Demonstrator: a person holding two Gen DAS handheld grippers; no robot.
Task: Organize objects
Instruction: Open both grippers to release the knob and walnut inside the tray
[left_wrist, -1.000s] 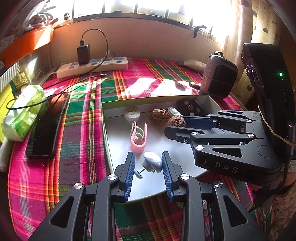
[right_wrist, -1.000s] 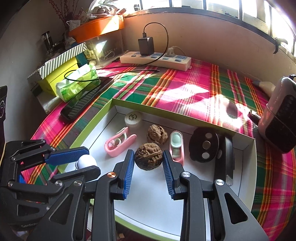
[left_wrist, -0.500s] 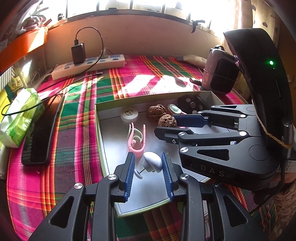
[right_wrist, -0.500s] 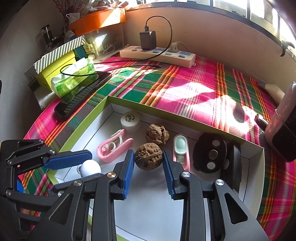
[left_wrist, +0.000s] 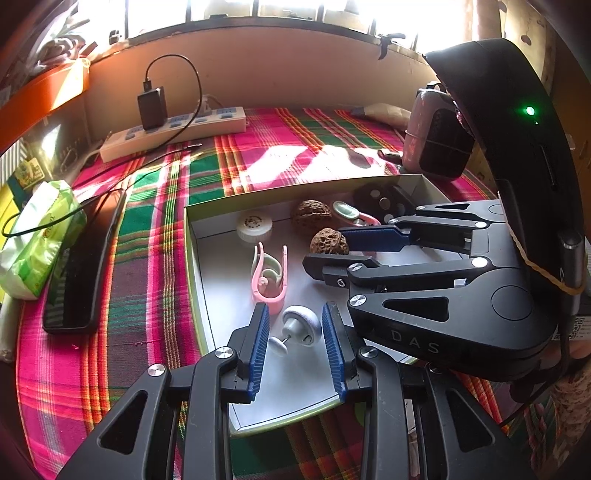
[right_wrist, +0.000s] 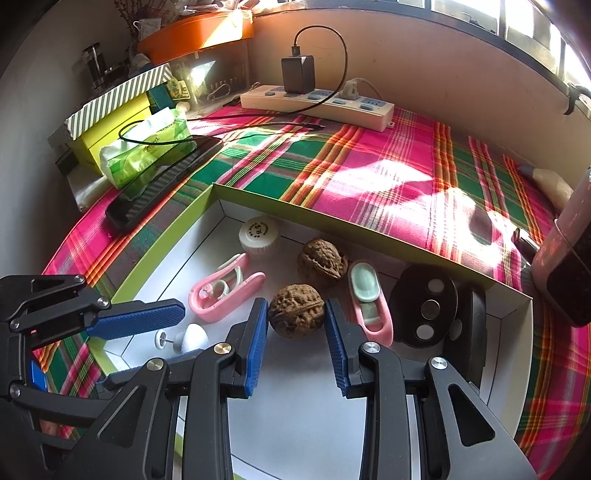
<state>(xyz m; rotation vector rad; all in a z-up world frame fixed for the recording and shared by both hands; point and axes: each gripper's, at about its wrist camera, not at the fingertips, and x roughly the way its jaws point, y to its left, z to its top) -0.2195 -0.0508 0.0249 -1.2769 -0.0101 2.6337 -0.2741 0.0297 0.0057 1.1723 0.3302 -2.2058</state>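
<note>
A shallow white box with green rim (left_wrist: 189, 236) (right_wrist: 258, 199) lies on the plaid cloth. In it are two walnuts, two pink clips, a white round cap and a black disc. My left gripper (left_wrist: 295, 332) is open around a small white knob with a pin (left_wrist: 297, 326) (right_wrist: 190, 338), with gaps on both sides. My right gripper (right_wrist: 296, 321) is open around the near walnut (right_wrist: 296, 310) (left_wrist: 328, 240); its pads stand at the walnut's sides. The second walnut (right_wrist: 321, 263) lies just behind.
A pink clip (right_wrist: 221, 291) and a white cap (right_wrist: 259, 234) lie left in the box; another pink clip (right_wrist: 369, 299) and a black disc (right_wrist: 424, 306) lie right. A phone (left_wrist: 79, 266), tissue pack (left_wrist: 35, 236), power strip (left_wrist: 173, 133) and small heater (left_wrist: 436, 144) surround the box.
Both grippers have drawn back a little and risen, so the box looks farther off. The walnut and the white knob lie where they were. Both jaws stay as wide as before.
</note>
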